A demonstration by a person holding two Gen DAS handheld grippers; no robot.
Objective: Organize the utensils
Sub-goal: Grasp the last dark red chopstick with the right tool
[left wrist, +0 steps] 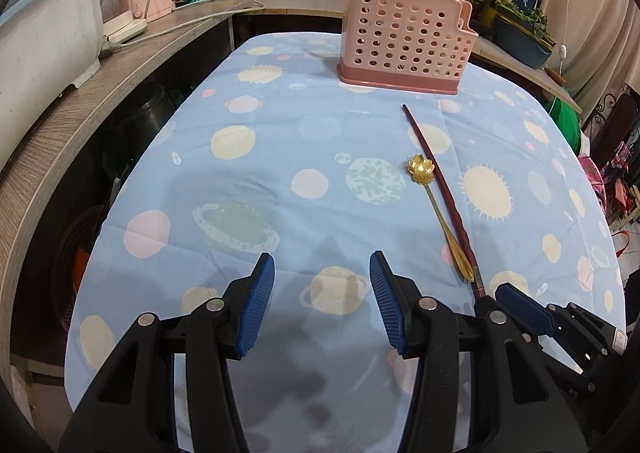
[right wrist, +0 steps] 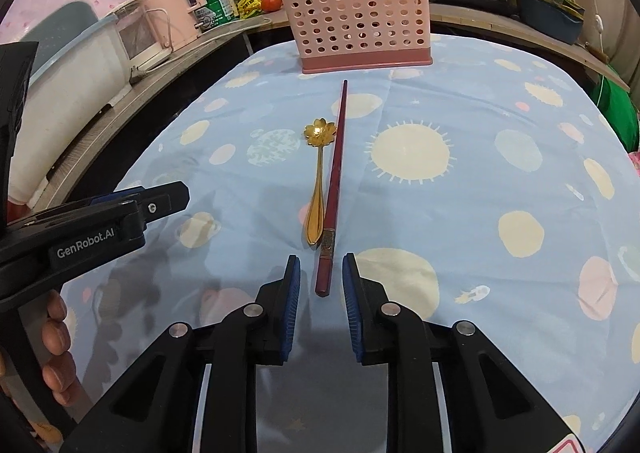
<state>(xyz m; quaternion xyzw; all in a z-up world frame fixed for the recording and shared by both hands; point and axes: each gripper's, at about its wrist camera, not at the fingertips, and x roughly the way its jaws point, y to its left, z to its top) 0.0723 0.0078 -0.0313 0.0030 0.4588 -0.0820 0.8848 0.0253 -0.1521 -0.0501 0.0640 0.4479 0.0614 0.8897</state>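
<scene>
Blue-padded left gripper (left wrist: pixel 322 303) half open, empty, bottom centre; chopstick (left wrist: pixel 440 193) and gold spoon (left wrist: pixel 434 209) centre right, pink holder (left wrist: pixel 404 41) at top.
Right view: right gripper (right wrist: pixel 320 293) narrow, straddling chopstick (right wrist: pixel 334 181) near end, pads not touching. Step: grasping chopstick. Next: close, lift, carry to holder (right wrist: pixel 356 21).

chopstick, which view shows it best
The right wrist view: the chopstick runs up the middle, whole, its near end between the right tool's open pads. In the left wrist view it lies off to the right, its near end hidden behind that tool.
</scene>
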